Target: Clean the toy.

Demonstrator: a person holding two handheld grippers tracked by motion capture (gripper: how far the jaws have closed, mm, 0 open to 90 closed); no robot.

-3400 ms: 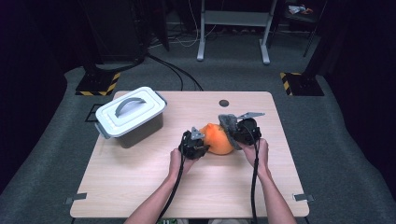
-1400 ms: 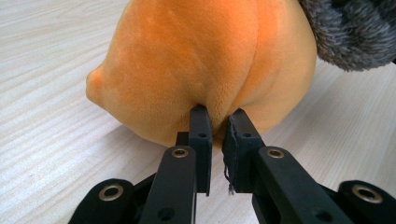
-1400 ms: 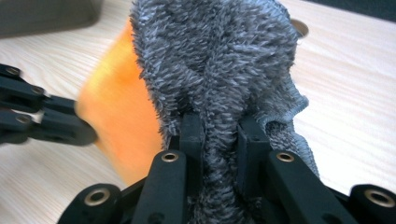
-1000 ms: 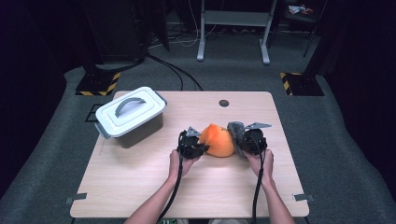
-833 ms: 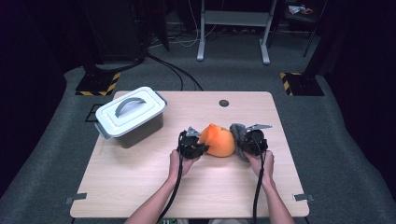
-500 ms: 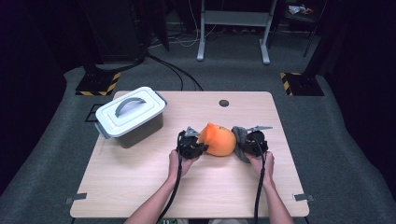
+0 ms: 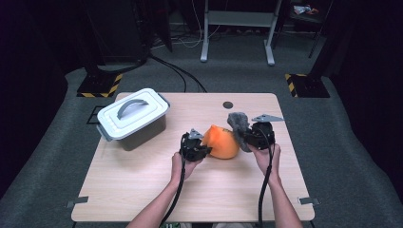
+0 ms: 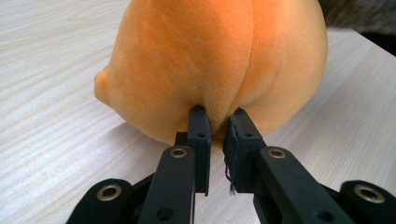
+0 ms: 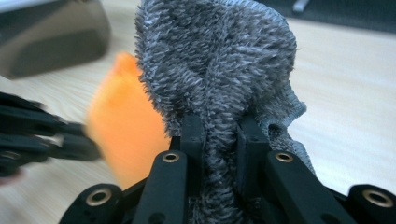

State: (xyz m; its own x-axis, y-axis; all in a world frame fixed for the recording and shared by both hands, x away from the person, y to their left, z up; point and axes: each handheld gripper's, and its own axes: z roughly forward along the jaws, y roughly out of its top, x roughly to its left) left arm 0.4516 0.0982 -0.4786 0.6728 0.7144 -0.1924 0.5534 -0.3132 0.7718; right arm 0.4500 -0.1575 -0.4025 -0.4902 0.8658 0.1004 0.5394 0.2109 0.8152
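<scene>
An orange plush toy lies at the middle of the wooden table. My left gripper is at its left side. In the left gripper view, my left gripper is shut on a fold of the orange plush toy. My right gripper, just right of the plush, is shut on a grey fluffy cloth that stands up above the jaws. The right gripper view has my right gripper pinching the grey fluffy cloth, with the orange plush toy blurred behind it.
A grey box with a white handled lid stands at the table's back left. A small dark round hole marks the table's far edge. Dark floor and equipment legs lie beyond the table.
My right gripper has risen with the grey cloth and come closer to the plush. The left gripper has kept still on the plush.
</scene>
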